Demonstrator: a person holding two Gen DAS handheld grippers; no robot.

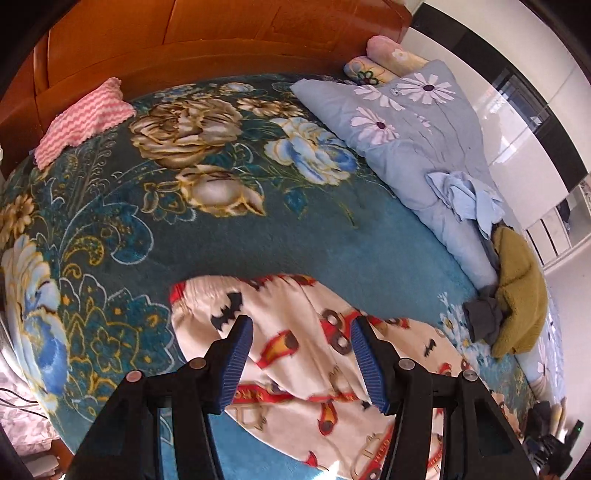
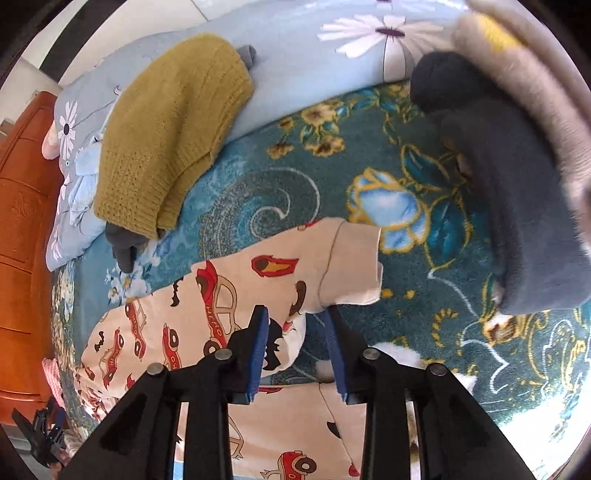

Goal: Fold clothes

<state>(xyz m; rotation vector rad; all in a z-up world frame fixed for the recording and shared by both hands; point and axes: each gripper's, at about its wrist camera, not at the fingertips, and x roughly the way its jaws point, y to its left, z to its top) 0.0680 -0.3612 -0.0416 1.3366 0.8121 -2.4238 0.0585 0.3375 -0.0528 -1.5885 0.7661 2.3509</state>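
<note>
Cream cotton child's garment printed with red cars and black bats (image 1: 314, 365): lies flat on the teal floral plush bed blanket (image 1: 221, 221), directly beneath and ahead of both sets of jaws. Long axis, in the left wrist view, runs from the far left of the jaws down toward the near right; a red-trimmed end points away to the left. In the right wrist view a plain cream cuff (image 2: 352, 262) points ahead and right of the jaws.

Left gripper (image 1: 301, 363): jaws spread wide above the cloth, pinching nothing.
Right gripper (image 2: 297, 350): jaws spread, a fold of the garment's edge between them, not clamped.

Surroundings: mustard knitted sweater (image 2: 166, 122) ahead-left of the right jaws, on a pale blue daisy-print quilt (image 2: 303, 55); dark grey cloth (image 2: 123, 243) under its hem. Navy fleece garment (image 2: 517, 206) far right. Pink zigzag towel (image 1: 81, 122) far left of the left jaws, by the wooden headboard (image 1: 221, 33).
</note>
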